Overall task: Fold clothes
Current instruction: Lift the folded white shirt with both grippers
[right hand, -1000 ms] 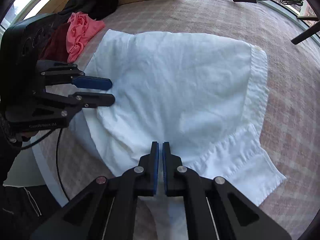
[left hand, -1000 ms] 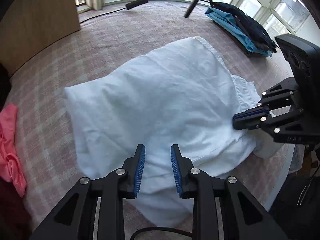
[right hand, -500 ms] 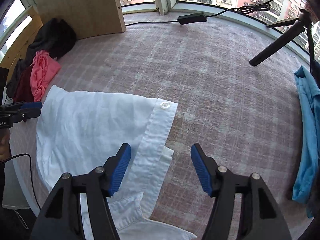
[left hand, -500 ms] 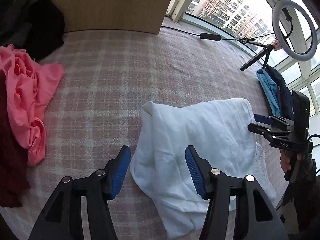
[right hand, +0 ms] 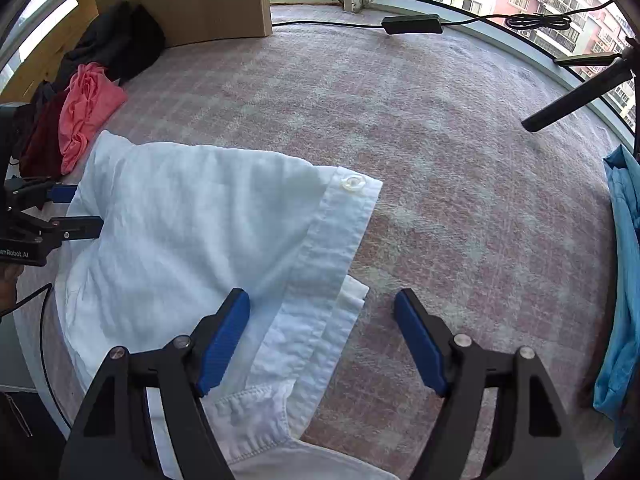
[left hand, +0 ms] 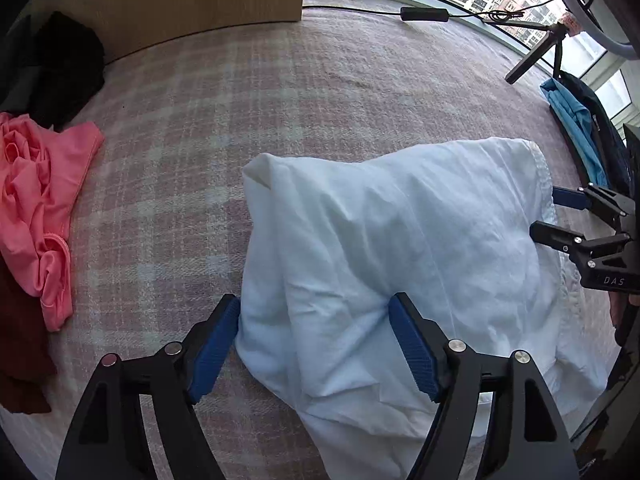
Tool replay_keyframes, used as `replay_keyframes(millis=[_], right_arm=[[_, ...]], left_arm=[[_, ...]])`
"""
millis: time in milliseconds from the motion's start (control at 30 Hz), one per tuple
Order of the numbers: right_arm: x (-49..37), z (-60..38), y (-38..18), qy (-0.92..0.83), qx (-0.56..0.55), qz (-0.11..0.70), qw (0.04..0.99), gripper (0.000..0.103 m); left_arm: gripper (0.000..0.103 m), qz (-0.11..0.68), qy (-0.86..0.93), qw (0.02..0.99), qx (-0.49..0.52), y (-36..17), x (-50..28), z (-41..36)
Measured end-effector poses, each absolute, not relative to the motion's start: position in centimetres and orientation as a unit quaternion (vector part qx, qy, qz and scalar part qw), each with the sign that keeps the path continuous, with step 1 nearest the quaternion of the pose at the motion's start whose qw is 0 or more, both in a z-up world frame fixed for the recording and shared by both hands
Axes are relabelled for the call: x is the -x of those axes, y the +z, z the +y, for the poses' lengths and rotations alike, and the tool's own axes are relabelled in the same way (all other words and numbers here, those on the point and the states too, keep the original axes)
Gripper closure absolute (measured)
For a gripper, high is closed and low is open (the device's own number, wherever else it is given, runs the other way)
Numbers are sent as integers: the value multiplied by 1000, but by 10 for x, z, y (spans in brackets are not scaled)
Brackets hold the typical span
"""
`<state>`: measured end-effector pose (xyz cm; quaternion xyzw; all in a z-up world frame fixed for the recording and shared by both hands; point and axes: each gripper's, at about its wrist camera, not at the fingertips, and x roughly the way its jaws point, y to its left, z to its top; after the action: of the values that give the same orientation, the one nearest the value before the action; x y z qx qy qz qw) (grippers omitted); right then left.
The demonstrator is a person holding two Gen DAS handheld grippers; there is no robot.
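Both sets of jaws have just been opening and now stand wide, gripping nothing: the left gripper straddles the near left edge of the white shirt, the right gripper its buttoned right edge. That shirt lies folded over on the plaid surface, still puffy and untidy. Probably one fold is laid; the pink garment waits unfolded at the left.

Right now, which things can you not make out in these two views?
- White shirt: its near end is cut off by the bottom edge and hidden by the fingers in both views.
- Blue garment: cut by the right edge, right wrist view.
- Dark clothes: too shadowed to identify, left wrist view.
- Ring light: cut by the top edge.
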<state>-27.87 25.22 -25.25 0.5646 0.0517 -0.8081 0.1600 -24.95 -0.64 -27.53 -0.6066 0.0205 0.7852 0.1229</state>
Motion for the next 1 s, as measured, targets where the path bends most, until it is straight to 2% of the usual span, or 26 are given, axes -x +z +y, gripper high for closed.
replay_keyframes(millis=[33,100,167,233,333,367,433,500,667,867,1000], right_arm=[[278,251,-253,-808,-563,54,167,34],[277,246,-252,-805,-561,61,184,50],[279,244,-253,-799,-565,60,196,56],[282,247,-254,-796,-568,43,204,60],[286,250,-257,-785,-578,5,224,83],[286,249,-258,-785,-577,2,224,86],[286,245,-259,-788,-574,10,223,86],[287,243,-261,-790,-574,2,214,88],[283,234,-255,-794,-571,-10,209,92],[266,250,-227,-815,-542,-82,189,92],[231,263,-185,-838,-509,-99,170,93]], left_arm=[[29,24,786,124,605,-276,248,-4],[29,26,787,128,604,-276,247,-2],[31,25,785,135,604,-275,247,0],[36,29,786,144,601,-275,245,2],[50,31,788,163,593,-273,243,10],[53,35,789,167,590,-273,241,12],[57,32,792,172,585,-272,240,15],[69,21,791,176,586,-272,240,15],[90,-20,786,193,587,-268,239,5],[91,-37,798,215,562,-237,224,-6],[91,-36,809,247,532,-202,206,-11]])
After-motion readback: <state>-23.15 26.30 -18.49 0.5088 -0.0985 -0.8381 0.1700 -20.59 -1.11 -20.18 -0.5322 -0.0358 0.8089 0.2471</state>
